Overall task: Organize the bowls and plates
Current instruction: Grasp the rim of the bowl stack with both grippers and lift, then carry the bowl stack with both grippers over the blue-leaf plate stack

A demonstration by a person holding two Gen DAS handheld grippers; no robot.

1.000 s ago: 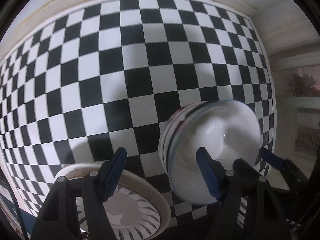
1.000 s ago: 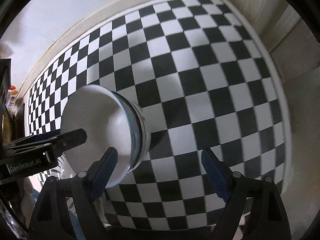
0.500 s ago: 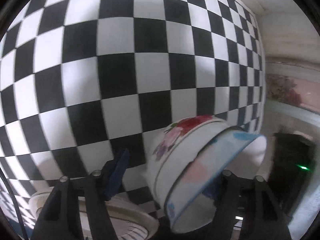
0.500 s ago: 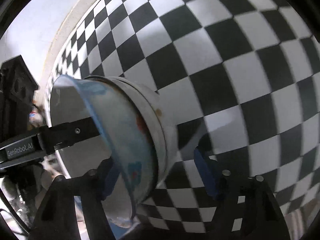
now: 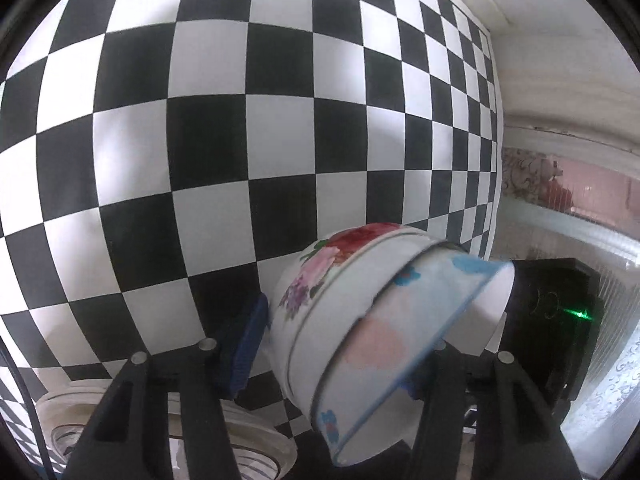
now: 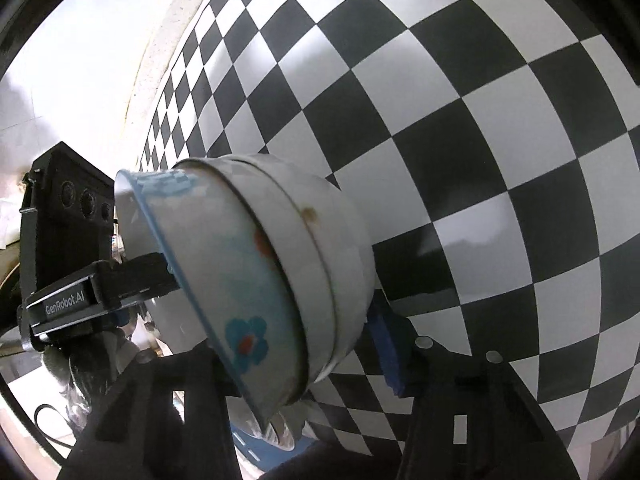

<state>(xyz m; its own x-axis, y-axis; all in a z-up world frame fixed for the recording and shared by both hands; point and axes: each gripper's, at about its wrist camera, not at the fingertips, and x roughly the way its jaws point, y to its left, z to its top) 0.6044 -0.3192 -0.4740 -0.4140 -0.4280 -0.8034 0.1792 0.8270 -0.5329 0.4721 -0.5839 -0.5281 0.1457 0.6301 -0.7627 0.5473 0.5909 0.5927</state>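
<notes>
1. I read the load as two nested bowls held off the checkered table (image 5: 208,128) and tilted on edge: a floral bowl (image 5: 320,280) outside and a blue-rimmed bowl (image 5: 404,340) seated inside it.
2. In the left wrist view the stack sits at 5 o'clock between the left gripper (image 5: 340,344) fingers. One blue pad (image 5: 250,340) touches the floral wall; the other finger is hidden behind the rim. I judge this gripper closed on the stack.
3. In the right wrist view the right gripper (image 6: 304,344) straddles the same stack (image 6: 280,272) at 7 o'clock. Its blue pad (image 6: 386,352) lies just beside the outer wall — contact I cannot confirm, so its state I cannot tell.
4. Handling judgement: glazed ceramic or enamel — rigid, smooth, slippery, chip-prone. The inner bowl is loose and could slide out while tilted.
5. Best hold: across the rim or the straight wall band, pads flat, stack levelled before release.
6. Shapes: round, short-walled, thin banded rims; flower decals on a white glossy surface.
7. A ridged plate (image 5: 240,440) lies on the table at 7 o'clock in the left wrist view.
</notes>
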